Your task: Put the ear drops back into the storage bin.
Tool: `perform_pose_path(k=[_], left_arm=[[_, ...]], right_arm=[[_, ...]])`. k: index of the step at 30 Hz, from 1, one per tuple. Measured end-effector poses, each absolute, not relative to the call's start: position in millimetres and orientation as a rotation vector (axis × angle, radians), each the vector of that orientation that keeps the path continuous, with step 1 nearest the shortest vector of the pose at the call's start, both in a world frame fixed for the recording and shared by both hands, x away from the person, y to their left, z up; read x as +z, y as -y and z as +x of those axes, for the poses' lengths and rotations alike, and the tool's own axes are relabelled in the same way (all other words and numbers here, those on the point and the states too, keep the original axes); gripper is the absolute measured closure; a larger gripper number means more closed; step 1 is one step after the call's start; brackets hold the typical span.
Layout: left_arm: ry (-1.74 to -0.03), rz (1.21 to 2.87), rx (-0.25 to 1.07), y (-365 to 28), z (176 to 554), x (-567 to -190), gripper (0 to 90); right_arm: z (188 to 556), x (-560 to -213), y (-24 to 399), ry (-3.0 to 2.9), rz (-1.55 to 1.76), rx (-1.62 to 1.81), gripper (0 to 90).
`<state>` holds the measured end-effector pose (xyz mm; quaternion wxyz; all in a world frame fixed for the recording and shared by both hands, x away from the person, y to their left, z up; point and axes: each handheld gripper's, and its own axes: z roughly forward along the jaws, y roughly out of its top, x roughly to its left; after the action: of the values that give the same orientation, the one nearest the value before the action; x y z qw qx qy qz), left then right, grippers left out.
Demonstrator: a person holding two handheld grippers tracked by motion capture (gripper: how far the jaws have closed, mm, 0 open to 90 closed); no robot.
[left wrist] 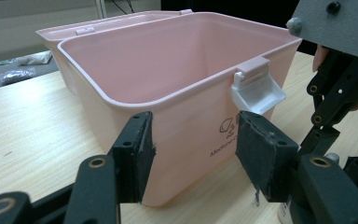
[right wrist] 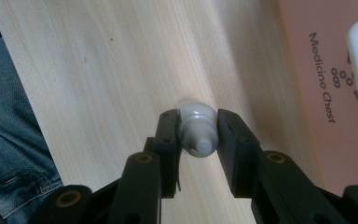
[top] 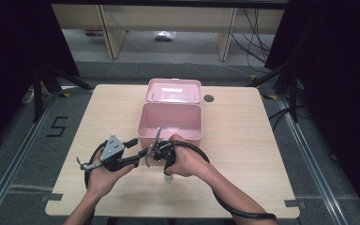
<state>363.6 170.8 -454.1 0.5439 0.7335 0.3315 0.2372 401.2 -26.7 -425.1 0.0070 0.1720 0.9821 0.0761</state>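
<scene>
On the wooden table (top: 243,154), just before the open pink medicine chest (top: 169,123), the right gripper (right wrist: 198,140) has its fingers clamped on a small white bottle (right wrist: 196,128), while the left gripper (left wrist: 193,154) holds its fingers apart.

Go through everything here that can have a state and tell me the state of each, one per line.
pink medicine chest: open, lid folded back flat on the table, inside looks empty
white latch: unfastened, sticking out from the front rim
small white bottle: upright on the table, gripped between the jaws
right gripper: shut on the bottle
left gripper: open, nothing between its jaws
</scene>
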Motion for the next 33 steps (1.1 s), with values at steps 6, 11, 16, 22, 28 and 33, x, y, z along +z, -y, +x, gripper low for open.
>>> perform_pose_path(k=[6,11,16,22,28,33], left_arm=[[-0.780,1.731,0.568,-170.2,362.9,-451.7,45.2],[-0.774,1.726,0.571,-169.4,361.8,-449.4,45.5],[-0.765,1.741,0.579,-168.8,360.7,-447.8,45.8],[-0.756,1.737,0.579,-165.9,359.0,-446.8,46.2],[-0.751,1.742,0.576,-164.3,357.9,-445.1,47.1],[-0.741,1.744,0.578,-163.0,357.0,-444.1,47.7]], right_arm=[[401.7,-420.6,29.6,-3.062,0.580,0.255,71.2],[401.7,-414.4,34.5,-3.046,0.604,0.279,71.3],[403.6,-409.4,42.7,-3.029,0.611,0.289,71.3],[404.8,-403.6,51.7,-3.021,0.646,0.286,71.3],[405.7,-398.0,59.1,-3.014,0.686,0.293,71.3],[406.5,-394.2,64.9,-2.997,0.717,0.296,71.3]])
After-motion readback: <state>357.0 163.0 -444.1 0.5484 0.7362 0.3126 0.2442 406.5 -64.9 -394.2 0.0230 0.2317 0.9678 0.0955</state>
